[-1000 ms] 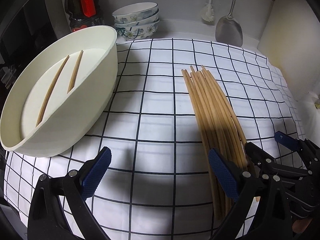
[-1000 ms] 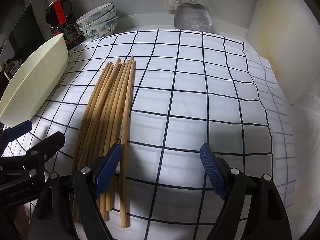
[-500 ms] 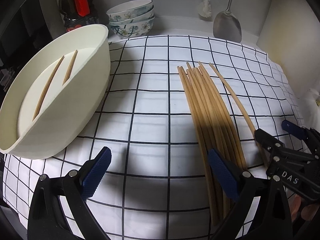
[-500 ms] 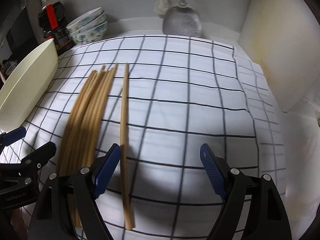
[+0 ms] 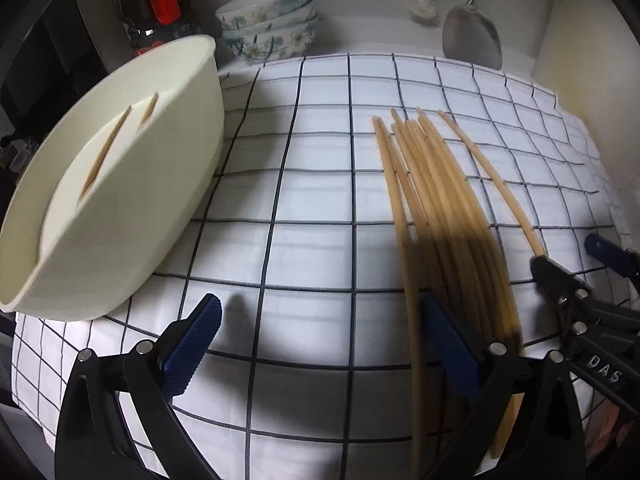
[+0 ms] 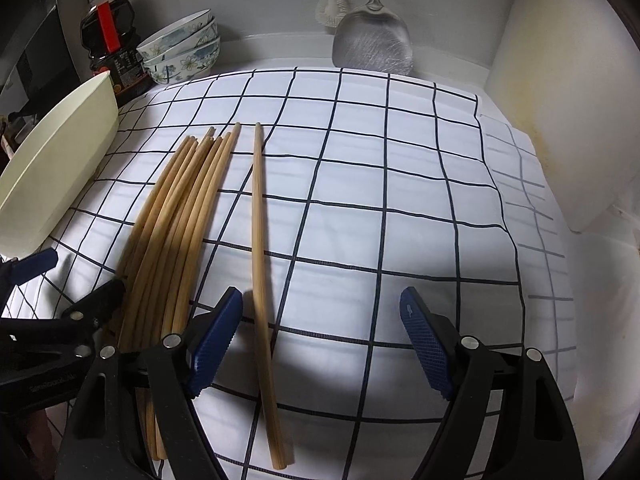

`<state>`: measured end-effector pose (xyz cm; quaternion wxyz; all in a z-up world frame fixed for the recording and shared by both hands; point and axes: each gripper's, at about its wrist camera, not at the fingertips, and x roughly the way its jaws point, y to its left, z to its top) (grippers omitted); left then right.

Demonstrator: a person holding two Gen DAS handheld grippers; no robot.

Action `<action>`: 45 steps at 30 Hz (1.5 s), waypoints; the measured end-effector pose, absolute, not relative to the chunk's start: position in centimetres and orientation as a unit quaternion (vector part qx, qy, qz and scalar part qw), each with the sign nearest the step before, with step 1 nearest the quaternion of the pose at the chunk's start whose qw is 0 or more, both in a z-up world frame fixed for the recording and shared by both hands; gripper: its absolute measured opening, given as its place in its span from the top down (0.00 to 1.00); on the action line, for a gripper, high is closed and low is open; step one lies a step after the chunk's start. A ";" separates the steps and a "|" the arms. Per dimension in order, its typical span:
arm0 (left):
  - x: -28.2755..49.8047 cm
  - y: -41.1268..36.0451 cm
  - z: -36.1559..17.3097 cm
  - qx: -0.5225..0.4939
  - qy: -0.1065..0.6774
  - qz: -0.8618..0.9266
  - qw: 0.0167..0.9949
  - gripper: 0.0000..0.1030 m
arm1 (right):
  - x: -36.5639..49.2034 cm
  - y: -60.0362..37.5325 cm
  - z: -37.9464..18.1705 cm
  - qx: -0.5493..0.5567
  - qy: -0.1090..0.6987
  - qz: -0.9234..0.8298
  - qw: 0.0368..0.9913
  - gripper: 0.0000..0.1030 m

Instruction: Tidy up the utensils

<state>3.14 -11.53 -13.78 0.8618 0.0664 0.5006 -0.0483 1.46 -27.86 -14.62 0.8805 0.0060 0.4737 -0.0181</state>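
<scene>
Lying on the white black-gridded cloth (image 6: 400,200): a bundle of pale bamboo chopsticks (image 6: 176,220), one single bamboo chopstick (image 6: 260,260) apart beside it, open cloth stretching rightward. Hovering with jaws spread: left gripper (image 5: 320,348), right gripper (image 6: 322,328), the latter possibly straddling the single stick. Standing left: cream oval plastic basin (image 5: 160,208) holding two chopsticks (image 5: 116,140).

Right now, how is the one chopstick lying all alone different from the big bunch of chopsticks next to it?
The lone chopstick lies by itself on the checked cloth; the bunch of chopsticks is many sticks touching and overlapping. The lone chopstick sits between the open right gripper fingers; the bunch lies outside them, toward the cream tub. Both are the same tan wood, similar in length, pointing roughly the same way.
</scene>
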 end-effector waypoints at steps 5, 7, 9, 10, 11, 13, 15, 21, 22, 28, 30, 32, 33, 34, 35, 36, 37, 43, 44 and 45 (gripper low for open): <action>3.4 -10.8 -13.9 0.062 0.500 -0.041 0.863 0.05 | 1.5 -28.3 -14.7 0.006 0.473 -0.022 0.881 0.25; 3.6 -10.9 -13.8 0.065 0.499 -0.039 0.864 0.05 | 1.7 -28.4 -14.8 0.009 0.470 -0.021 0.883 0.25; 3.9 -11.3 -13.8 0.071 0.496 -0.037 0.864 0.05 | 1.9 -28.4 -14.8 0.008 0.465 -0.020 0.885 0.25; 4.1 -11.5 -13.8 0.074 0.496 -0.036 0.865 0.05 | 2.1 -28.4 -14.8 0.007 0.462 -0.019 0.887 0.25; 4.3 -11.5 -13.7 0.074 0.496 -0.037 0.864 0.05 | 2.3 -28.4 -14.8 0.007 0.461 -0.017 0.887 0.26; 4.6 -11.6 -13.7 0.071 0.496 -0.038 0.864 0.05 | 2.8 -28.2 -14.8 0.004 0.458 -0.010 0.889 0.26; 5.0 -11.7 -13.7 0.068 0.497 -0.039 0.864 0.06 | 3.2 -28.0 -14.7 -0.001 0.457 -0.003 0.889 0.26; 4.5 -12.4 -13.4 0.074 0.485 -0.067 0.869 0.25 | 3.7 -27.0 -14.6 -0.015 0.450 0.020 0.893 0.44; 4.4 -12.3 -13.4 0.068 0.485 -0.074 0.869 0.30 | 3.7 -26.6 -14.5 -0.018 0.450 0.025 0.893 0.51; 3.7 -13.7 -13.0 0.080 0.482 -0.115 0.865 0.69 | 3.7 -25.6 -14.4 -0.023 0.449 0.038 0.892 0.79; 3.4 -14.0 -13.0 0.085 0.483 -0.125 0.863 0.81 | 3.8 -25.7 -14.4 -0.022 0.449 0.032 0.893 0.89; 3.3 -14.3 -13.0 0.091 0.485 -0.129 0.860 0.92 | 3.9 -25.9 -14.4 -0.014 0.450 0.027 0.892 0.94; 3.2 -14.4 -13.0 0.096 0.485 -0.129 0.860 0.92 | 3.9 -26.1 -14.4 -0.007 0.450 0.027 0.892 0.94; 3.2 -14.5 -12.9 0.100 0.486 -0.128 0.859 0.92 | 3.9 -26.1 -14.4 -0.005 0.450 0.027 0.892 0.94; 3.2 -14.5 -12.9 0.101 0.487 -0.128 0.858 0.92 | 3.9 -26.2 -14.4 -0.001 0.451 0.027 0.892 0.94; 3.3 -14.5 -12.9 0.103 0.489 -0.129 0.856 0.92 | 3.9 -26.3 -14.3 0.004 0.453 0.026 0.891 0.94; 3.3 -14.5 -12.9 0.103 0.493 -0.130 0.854 0.93 | 3.8 -26.5 -14.3 0.014 0.456 0.025 0.890 0.94; 3.1 -13.1 -12.2 0.096 0.510 -0.137 0.844 0.93 | 2.7 -27.0 -13.7 0.060 0.460 0.021 0.886 0.94; 3.0 -13.0 -11.9 0.094 0.511 -0.145 0.842 0.93 | 2.4 -27.0 -13.5 0.069 0.458 0.019 0.886 0.94; 2.9 -12.9 -11.7 0.092 0.514 -0.153 0.839 0.93 | 2.1 -27.1 -13.2 0.081 0.456 0.018 0.886 0.94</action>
